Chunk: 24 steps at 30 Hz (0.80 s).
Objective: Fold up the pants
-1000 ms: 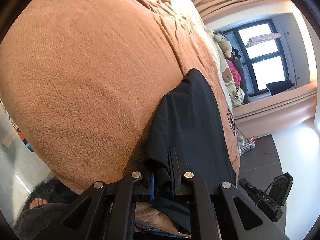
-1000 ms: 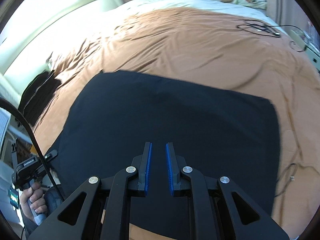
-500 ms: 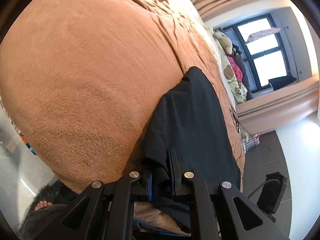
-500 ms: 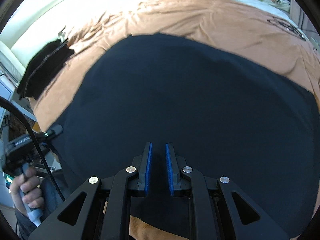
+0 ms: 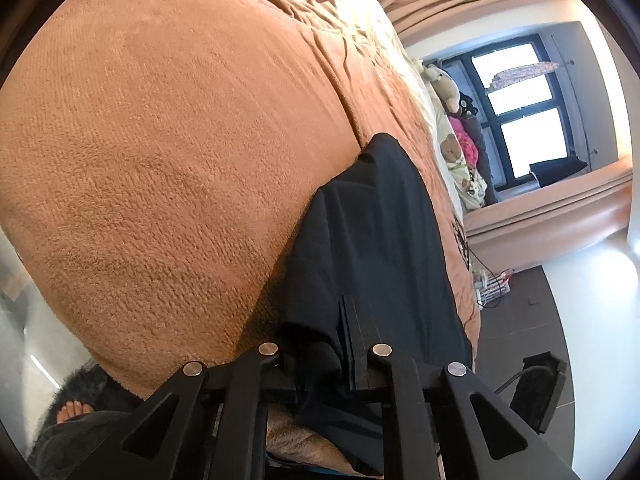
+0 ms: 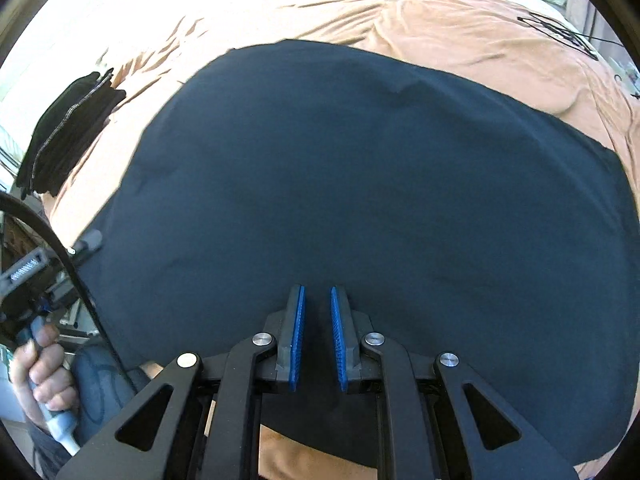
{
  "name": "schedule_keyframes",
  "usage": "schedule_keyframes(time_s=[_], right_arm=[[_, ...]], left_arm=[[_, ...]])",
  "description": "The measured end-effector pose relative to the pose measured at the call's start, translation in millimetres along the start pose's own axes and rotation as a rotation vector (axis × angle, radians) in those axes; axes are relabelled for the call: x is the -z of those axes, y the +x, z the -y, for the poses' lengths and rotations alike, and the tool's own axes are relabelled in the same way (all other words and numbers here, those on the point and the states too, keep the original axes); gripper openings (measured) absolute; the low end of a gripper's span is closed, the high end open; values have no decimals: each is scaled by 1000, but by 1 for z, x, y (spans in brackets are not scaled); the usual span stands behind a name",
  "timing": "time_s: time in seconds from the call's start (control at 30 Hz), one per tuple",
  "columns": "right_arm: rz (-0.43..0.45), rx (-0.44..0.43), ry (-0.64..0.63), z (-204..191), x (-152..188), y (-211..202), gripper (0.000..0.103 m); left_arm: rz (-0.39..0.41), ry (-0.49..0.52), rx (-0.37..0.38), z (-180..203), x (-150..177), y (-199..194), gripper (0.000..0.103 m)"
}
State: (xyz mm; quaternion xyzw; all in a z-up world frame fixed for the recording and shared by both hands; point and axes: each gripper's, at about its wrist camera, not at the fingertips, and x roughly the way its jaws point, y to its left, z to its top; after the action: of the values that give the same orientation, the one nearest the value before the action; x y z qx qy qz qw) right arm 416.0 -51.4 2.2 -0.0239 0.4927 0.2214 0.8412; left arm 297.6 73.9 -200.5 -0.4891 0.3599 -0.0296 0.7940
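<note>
While the black pants (image 6: 380,208) are lying spread flat across the orange blanket (image 6: 460,28), they are filling most of the right wrist view from the left edge to the lower right. In the left wrist view the same pants (image 5: 372,240) are running as a dark band from the lower centre up toward the middle right of the frame, with one edge bunching at the bottom.

That bunched edge is sitting between the fingers of the left gripper (image 5: 340,340), which is pinching the cloth; its jaws have just been closing a little further on the fabric. The right gripper (image 6: 318,336) is hanging low over the near part of the pants at the bottom centre of its frame, its blue pads (image 6: 298,336) standing a narrow gap apart with only the dark cloth showing behind them and nothing caught between.

At the lower left of the right wrist view a hand (image 6: 42,380) is gripping a handle. A folded dark garment (image 6: 68,132) is lying on the blanket at the left edge. Soft toys (image 5: 452,120) are sitting beside a window (image 5: 524,108) at the right of the left wrist view, and a bare foot (image 5: 74,410) is showing at its lower left.
</note>
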Motion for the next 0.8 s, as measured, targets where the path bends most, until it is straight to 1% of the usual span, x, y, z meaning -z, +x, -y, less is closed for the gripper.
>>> schedule_keyframes(time_s=[0.07, 0.17, 0.27, 0.47, 0.6, 0.67, 0.7, 0.8], right_arm=[[2, -19, -1, -6, -5, 0, 11], [4, 10, 8, -9, -20, 11, 11], [-10, 25, 72, 2, -33, 26, 10], [4, 56, 151, 21, -65, 39, 9], [7, 68, 192, 29, -84, 48, 5], [10, 77, 201, 31, -94, 52, 5], [13, 86, 199, 28, -94, 51, 5], [13, 105, 193, 29, -106, 58, 5]], left_arm=[[2, -5, 7, 1, 0, 0, 12], [8, -4, 8, 3, 1, -3, 12], [9, 7, 11, 6, 2, -6, 12], [6, 6, 4, 8, 3, -7, 12], [2, 3, 1, 7, 4, -6, 12], [-4, 2, -14, 7, 3, -5, 12], [-9, 0, -20, 7, 2, -4, 12], [-23, -14, -21, 5, 1, -3, 12]])
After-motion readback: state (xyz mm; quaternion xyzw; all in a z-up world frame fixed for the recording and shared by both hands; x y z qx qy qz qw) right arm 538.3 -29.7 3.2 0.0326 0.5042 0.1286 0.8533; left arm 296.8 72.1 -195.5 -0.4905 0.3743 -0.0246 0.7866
